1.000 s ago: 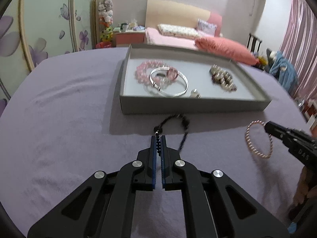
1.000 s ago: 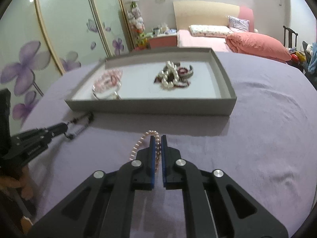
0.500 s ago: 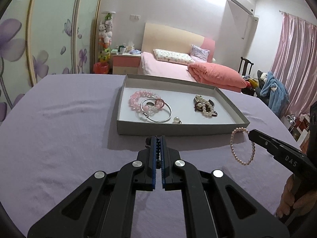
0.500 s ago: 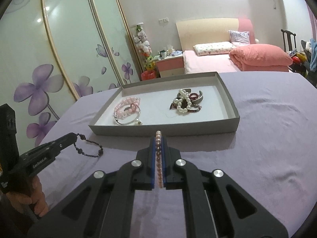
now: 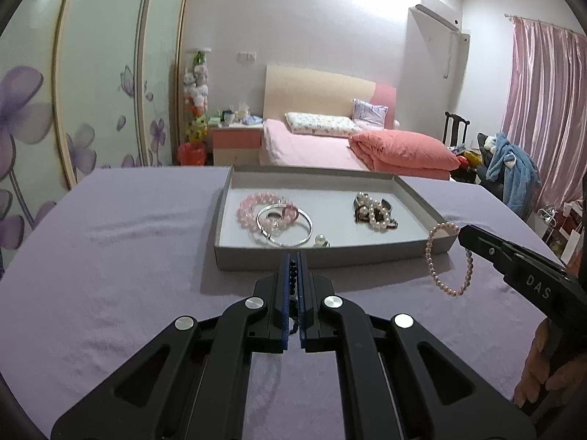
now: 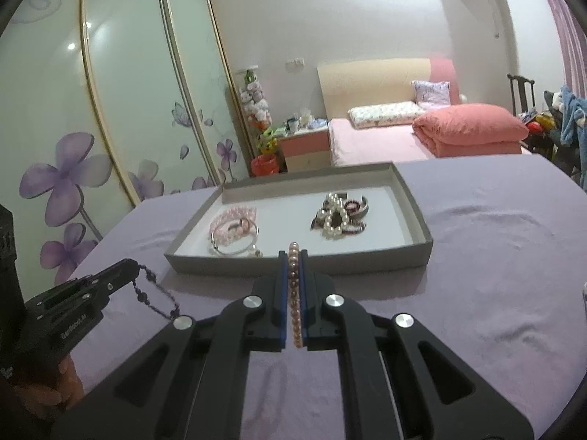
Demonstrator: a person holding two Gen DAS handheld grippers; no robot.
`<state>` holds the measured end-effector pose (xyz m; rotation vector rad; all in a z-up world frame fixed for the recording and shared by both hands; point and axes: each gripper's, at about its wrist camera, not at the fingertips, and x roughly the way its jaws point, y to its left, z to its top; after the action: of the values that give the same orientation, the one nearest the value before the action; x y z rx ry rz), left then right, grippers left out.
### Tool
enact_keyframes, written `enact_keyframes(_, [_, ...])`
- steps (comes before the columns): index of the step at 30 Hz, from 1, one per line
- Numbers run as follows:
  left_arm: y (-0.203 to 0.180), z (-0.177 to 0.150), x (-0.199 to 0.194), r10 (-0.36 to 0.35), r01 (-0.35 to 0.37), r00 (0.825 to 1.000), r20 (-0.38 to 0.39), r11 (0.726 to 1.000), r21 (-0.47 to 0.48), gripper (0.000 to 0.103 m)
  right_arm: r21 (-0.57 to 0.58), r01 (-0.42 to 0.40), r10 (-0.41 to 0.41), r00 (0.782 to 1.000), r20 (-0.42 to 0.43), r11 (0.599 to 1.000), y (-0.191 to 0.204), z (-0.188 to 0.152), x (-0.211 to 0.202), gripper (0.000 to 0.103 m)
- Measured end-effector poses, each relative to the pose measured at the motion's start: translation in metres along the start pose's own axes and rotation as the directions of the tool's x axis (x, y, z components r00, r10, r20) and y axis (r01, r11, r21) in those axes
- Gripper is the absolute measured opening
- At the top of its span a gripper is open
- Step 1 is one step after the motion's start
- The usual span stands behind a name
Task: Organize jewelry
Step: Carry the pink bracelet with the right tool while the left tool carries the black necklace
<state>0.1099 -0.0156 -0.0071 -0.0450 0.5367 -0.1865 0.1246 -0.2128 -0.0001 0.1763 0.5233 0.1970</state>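
Observation:
My left gripper point(image 5: 292, 256) is shut on a dark bead bracelet point(image 5: 292, 275), held above the purple cloth just in front of the grey tray point(image 5: 330, 256). From the right wrist view the bracelet point(image 6: 154, 293) hangs from that gripper point(image 6: 134, 266). My right gripper point(image 6: 293, 255) is shut on a pink pearl bracelet point(image 6: 294, 293), which hangs from its tip point(image 5: 463, 233) in the left view as a loop point(image 5: 440, 278) by the tray's right front corner. The tray holds a pink bead bracelet point(image 5: 253, 207), a silver bangle point(image 5: 286, 227) and a pearl pile point(image 5: 374, 212).
The tray point(image 6: 403, 256) sits on a purple-covered table point(image 5: 110, 256). A small pearl earring point(image 5: 320, 241) lies near the tray's front wall. Behind are a pink bed point(image 5: 348, 146), a wardrobe with flower doors point(image 6: 110, 110) and a chair with clothes point(image 5: 510, 168).
Both grippers have lifted their bracelets off the cloth and risen; the view now looks more level across the tray. The pearl bracelet now hangs near the tray's right front corner.

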Motion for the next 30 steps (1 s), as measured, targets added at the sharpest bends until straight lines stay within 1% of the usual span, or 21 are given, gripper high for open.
enact_keyframes(5, [-0.006,0.006,-0.006,0.007,-0.008,0.999,0.052,1.0,0.015,0.004,-0.025,0.031,-0.029,0.997,0.068,0.999,0.007,0.007,-0.007,0.006])
enact_keyframes(7, [-0.009,0.009,-0.008,0.01,-0.012,0.997,0.072,1.0,0.02,0.004,-0.042,0.055,-0.05,0.994,0.102,0.998,0.011,0.011,-0.01,0.006])
enact_keyframes(12, [-0.016,0.02,-0.01,0.017,-0.021,0.993,0.121,0.999,0.038,0.004,-0.065,0.083,-0.071,0.983,0.169,0.994,0.019,0.024,-0.013,0.006])
enact_keyframes(23, [-0.018,0.041,0.001,0.057,-0.067,0.977,0.205,0.997,0.042,0.004,-0.052,0.124,-0.106,0.959,0.262,0.991,0.018,0.05,-0.003,0.006])
enact_keyframes(26, [-0.017,0.047,0.007,0.055,-0.066,0.975,0.217,0.997,0.042,0.004,-0.047,0.128,-0.111,0.955,0.274,0.991,0.016,0.057,0.002,0.006])
enact_keyframes(30, [-0.016,0.053,0.018,0.046,-0.054,0.976,0.212,0.998,0.032,0.004,-0.044,0.135,-0.119,0.956,0.267,0.99,0.011,0.065,0.015,0.006])
